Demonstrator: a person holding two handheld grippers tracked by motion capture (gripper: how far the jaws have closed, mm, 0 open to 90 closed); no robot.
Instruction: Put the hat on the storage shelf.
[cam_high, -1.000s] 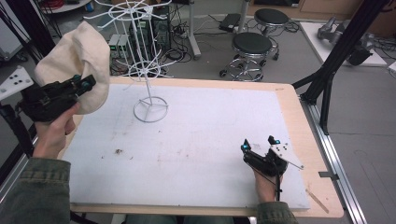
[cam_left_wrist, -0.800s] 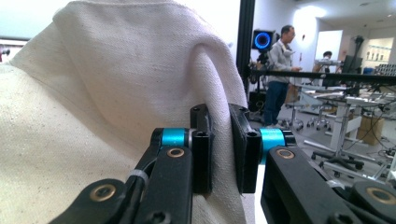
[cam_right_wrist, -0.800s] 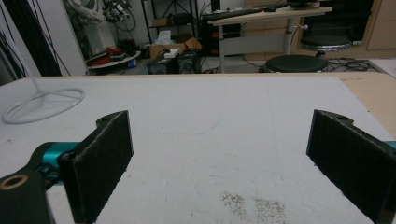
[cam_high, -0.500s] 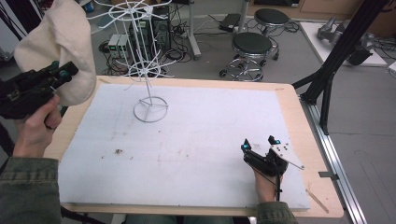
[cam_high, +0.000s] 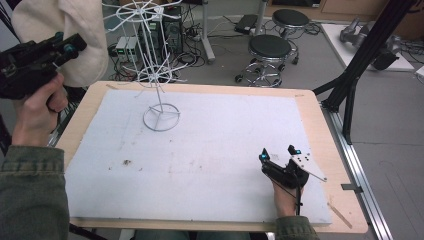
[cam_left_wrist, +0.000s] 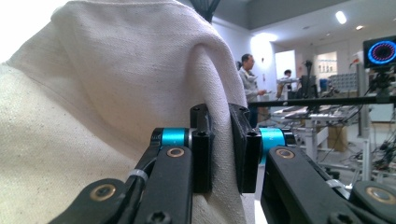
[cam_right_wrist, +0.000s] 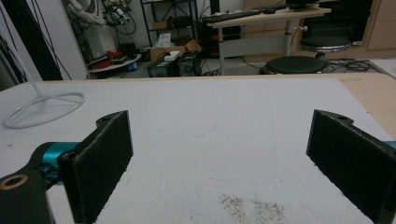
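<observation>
A cream cloth cap (cam_high: 60, 30) hangs in the air off the table's far left corner, pinched by my left gripper (cam_high: 70, 46). In the left gripper view the jaws press together on a fold of the cap (cam_left_wrist: 116, 93), with the left gripper (cam_left_wrist: 222, 147) shut on it. A white wire rack (cam_high: 157, 75) stands on the white mat (cam_high: 210, 145), its ring base to the right of the cap. My right gripper (cam_high: 280, 154) rests near the mat's front right, open, with nothing between its pads (cam_right_wrist: 100, 163).
The wooden table edge (cam_high: 320, 125) frames the mat. Two black stools (cam_high: 270, 50) and a black tripod leg (cam_high: 360, 65) stand beyond the table. Cables and boxes lie on the floor behind the rack. The rack's base ring (cam_right_wrist: 44, 109) lies ahead and to the left of the right gripper.
My left hand has lifted the cap upward and toward the upper left, above the table corner. The right gripper has stayed put.
</observation>
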